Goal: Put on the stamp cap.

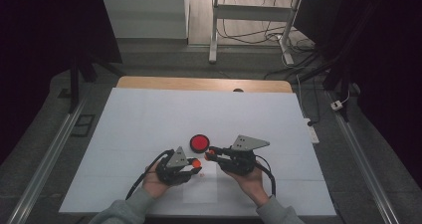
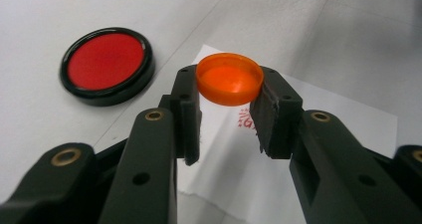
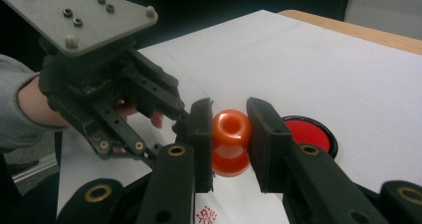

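Orange cap (image 2: pixel 229 78) sits clamped between left gripper's (image 2: pixel 226 114) fingers.

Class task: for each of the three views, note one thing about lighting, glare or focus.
High view: room edges fall into darkness, the white sheet is evenly lit. Left gripper view: the orange cap glows sharp, near jaws slightly soft. Right gripper view: glare on the orange bottle; dark background.
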